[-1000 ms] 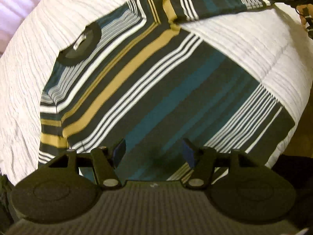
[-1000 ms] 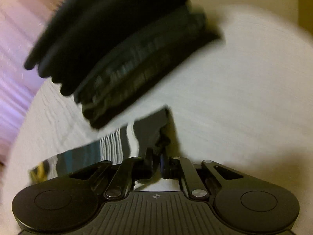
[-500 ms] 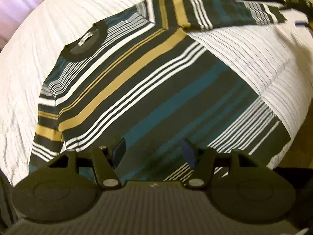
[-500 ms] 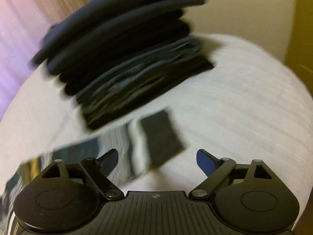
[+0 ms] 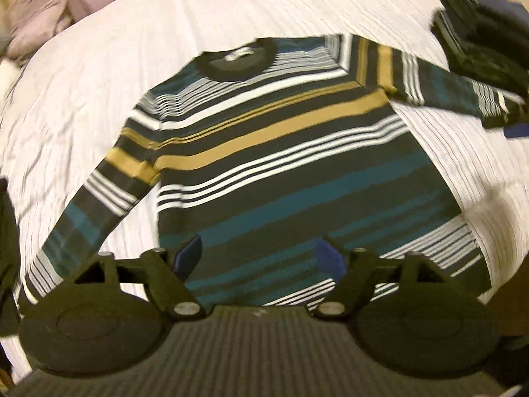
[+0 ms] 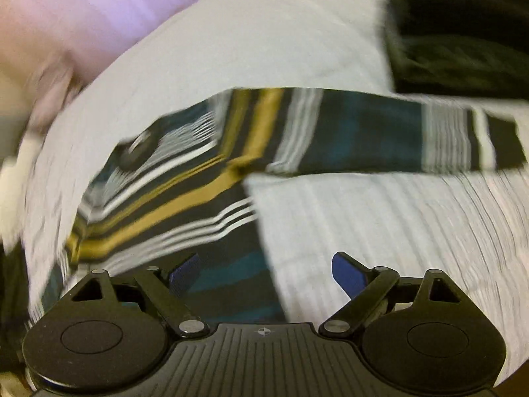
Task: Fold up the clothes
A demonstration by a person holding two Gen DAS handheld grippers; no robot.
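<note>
Left wrist view, nearest first: the left gripper (image 5: 258, 258) hangs above the hem of the long-sleeved knit sweater striped in dark green, teal, white and mustard (image 5: 281, 178), its blue-padded jaws wide and just opened further, nothing between them. Beyond the fingertips the sweater lies flat, front up, on the white ribbed bedspread (image 5: 165, 33); its long axis runs straight away from this gripper, hem near, round dark collar (image 5: 239, 63) far. One sleeve slants down toward the gripper's left side, the other stretches out to the far right, its cuff ending by a stack of dark folded clothes (image 5: 479, 46). Past the bedspread, at far left, sits a blurred pale cushion (image 5: 29, 23).

Right wrist view: the right gripper (image 6: 267, 274) is also spread wide and empty, poised over the sweater's side edge, one pad over knit and the other over bare bedspread. Ahead of it the outstretched sleeve (image 6: 380, 139) lies crosswise, cuff to the right, beside the dark stack (image 6: 463, 33).

The garment looks laid out and no fold is made yet, so the first fold seems next. To do it well, each gripper should probably pinch a sleeve near the cuff, through both layers of knit but not the bedspread, then carry it across the chest without dragging the body askew, keeping the side edges parallel to that long axis
</note>
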